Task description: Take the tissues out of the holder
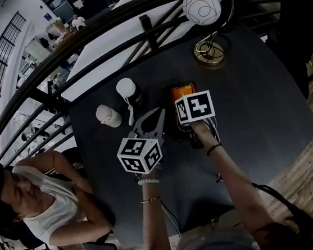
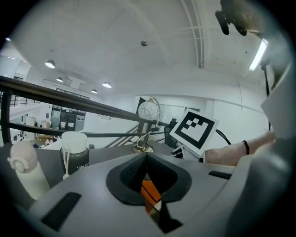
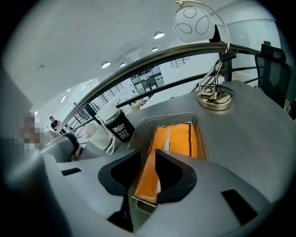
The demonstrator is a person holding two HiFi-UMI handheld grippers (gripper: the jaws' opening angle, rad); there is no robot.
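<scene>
In the head view, the holder (image 1: 169,106) stands near the middle of the tabletop (image 1: 257,115) with the orange tissue pack (image 1: 183,91) lying in it. Your right gripper (image 1: 192,111) comes onto its near end from 6 o'clock. Your left gripper (image 1: 154,119) lies just beside the holder at its 9 o'clock. A dark bottle (image 1: 128,92) and a white bottle (image 1: 108,116) stand out at 10 o'clock from it, and a lamp (image 1: 206,28) at 1 o'clock near the far edge. In the left gripper view, that gripper has its jaws drawn together at the tips with nothing held. Only a sliver of orange shows through the slit below them, which I take to be the pack lying beyond. In the right gripper view, the jaws stand a narrow gap apart, and the pack's near end at 6 o'clock fills that gap. The pads look pressed to it on both sides, so I judge they have hold of it. The rest of the pack lies flat inside the holder's clear walls. You are at the grasp, with the lift not yet made. Next, draw the pack straight up and back toward 6 o'clock, clear of the near wall. The holder looks light and may ride up with the pack, so your left gripper is well placed to steady its 9 o'clock wall.
</scene>
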